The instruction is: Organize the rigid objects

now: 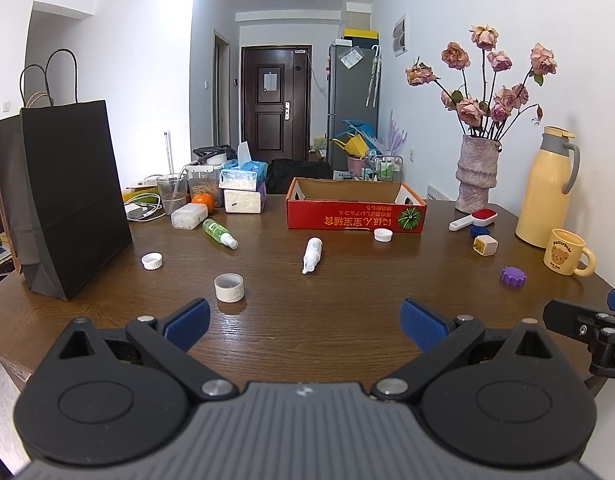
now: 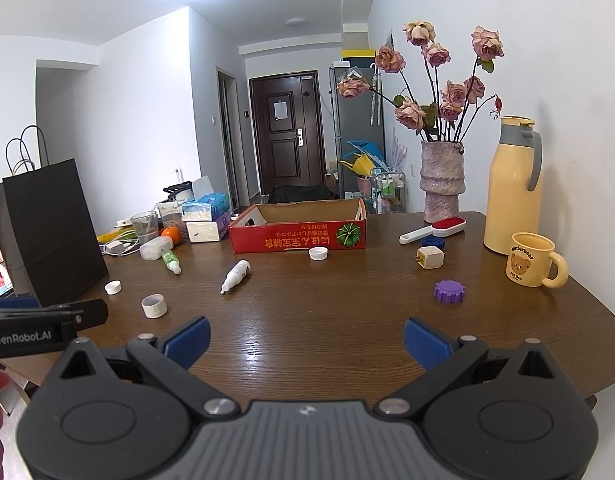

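A: Left gripper (image 1: 305, 322)?
B: Spread wide, blue pads (image 1: 187, 322) empty, above the near edge of a brown wooden table (image 1: 347, 280).
A: Right gripper (image 2: 306, 340)?
B: Likewise parted and empty, alongside.
A: Loose items?
B: Scattered mid-table: white ring cap (image 1: 228, 287), small white dropper bottle (image 1: 312, 255) lying flat, green spray bottle (image 1: 218, 233), purple ridged lid (image 2: 449, 291), white cap (image 1: 382, 234) just before the red cardboard box (image 1: 353, 216).
A: Box contents?
B: Not visible past the wall.
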Demonstrator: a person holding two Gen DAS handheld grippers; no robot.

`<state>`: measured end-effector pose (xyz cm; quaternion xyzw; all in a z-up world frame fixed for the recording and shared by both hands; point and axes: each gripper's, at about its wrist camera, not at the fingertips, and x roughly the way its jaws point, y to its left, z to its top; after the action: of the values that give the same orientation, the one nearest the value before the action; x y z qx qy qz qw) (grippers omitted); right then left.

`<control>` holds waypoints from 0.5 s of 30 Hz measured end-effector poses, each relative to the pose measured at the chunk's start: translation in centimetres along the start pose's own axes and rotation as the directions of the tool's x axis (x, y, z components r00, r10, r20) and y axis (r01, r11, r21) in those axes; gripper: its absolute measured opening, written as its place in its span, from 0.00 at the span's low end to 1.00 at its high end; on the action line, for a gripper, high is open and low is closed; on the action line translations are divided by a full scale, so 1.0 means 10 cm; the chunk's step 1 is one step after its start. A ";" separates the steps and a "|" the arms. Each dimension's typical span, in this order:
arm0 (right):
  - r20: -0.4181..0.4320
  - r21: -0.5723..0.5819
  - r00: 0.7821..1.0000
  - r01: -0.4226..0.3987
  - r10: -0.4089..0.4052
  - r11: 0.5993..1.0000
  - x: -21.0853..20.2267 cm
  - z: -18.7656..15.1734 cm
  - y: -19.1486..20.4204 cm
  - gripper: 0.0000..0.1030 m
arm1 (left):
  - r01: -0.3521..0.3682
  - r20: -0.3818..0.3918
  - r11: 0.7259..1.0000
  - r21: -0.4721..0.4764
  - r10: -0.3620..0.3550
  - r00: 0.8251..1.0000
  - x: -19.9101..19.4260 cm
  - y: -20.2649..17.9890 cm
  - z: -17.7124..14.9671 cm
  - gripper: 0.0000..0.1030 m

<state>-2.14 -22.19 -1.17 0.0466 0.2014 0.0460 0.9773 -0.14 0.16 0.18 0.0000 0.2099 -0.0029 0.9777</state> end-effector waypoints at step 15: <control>0.004 -0.006 1.000 -0.003 0.004 1.000 -0.02 0.04 0.04 1.00 | 0.007 0.010 1.000 -0.006 -0.007 1.000 -0.05 0.03 0.03 1.00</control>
<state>-2.23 -21.84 -0.70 0.0441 0.1992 0.0482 0.9778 -0.48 0.42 0.63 -0.0040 0.2053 -0.0058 0.9787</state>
